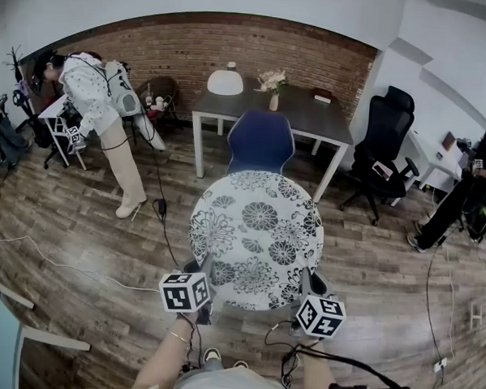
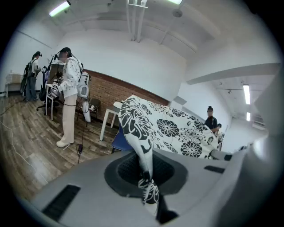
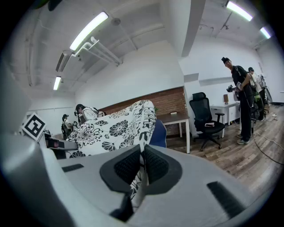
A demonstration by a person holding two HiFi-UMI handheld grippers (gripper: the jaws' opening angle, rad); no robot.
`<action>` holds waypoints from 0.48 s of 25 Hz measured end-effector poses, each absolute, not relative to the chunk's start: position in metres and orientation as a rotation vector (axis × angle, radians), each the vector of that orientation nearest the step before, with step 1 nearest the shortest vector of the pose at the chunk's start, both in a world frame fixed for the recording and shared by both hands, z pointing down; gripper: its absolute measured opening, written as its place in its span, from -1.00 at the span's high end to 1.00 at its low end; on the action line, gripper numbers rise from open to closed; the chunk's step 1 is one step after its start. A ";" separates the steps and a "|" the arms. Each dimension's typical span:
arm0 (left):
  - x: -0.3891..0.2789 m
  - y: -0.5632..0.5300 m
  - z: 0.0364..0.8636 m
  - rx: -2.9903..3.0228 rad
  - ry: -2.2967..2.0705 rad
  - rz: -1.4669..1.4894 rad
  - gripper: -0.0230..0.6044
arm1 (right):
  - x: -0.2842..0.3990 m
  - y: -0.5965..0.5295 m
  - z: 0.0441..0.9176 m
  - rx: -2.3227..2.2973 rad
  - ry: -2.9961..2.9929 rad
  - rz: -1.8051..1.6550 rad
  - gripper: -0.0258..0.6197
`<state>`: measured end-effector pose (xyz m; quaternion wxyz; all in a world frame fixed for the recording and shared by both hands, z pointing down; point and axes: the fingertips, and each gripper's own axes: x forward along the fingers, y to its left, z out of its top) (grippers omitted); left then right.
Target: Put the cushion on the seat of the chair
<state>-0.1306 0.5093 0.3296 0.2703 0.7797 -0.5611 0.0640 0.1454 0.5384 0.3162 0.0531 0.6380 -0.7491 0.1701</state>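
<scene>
1. The left claw [image 2: 146,175] and right claw [image 3: 142,166] each pinch a near edge of the flowery cushion [image 1: 257,231].
2. The blue chair [image 1: 260,140] stands straight ahead of both claws, just behind the cushion.

Wood floor [image 1: 79,222] bears grey table [image 1: 312,120], blue chair [image 1: 262,142], cables [image 1: 68,267].

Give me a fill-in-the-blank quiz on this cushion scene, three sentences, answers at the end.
The left gripper and right gripper are both shut on the floral ____.
The chair just behind it is coloured ____.
The vase of flowers stands on the ____.
Answers: cushion; blue; table.
</scene>
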 end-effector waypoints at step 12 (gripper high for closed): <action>-0.138 0.487 0.340 2.133 -1.467 0.164 0.88 | 0.133 0.520 0.321 1.955 -2.268 0.533 0.88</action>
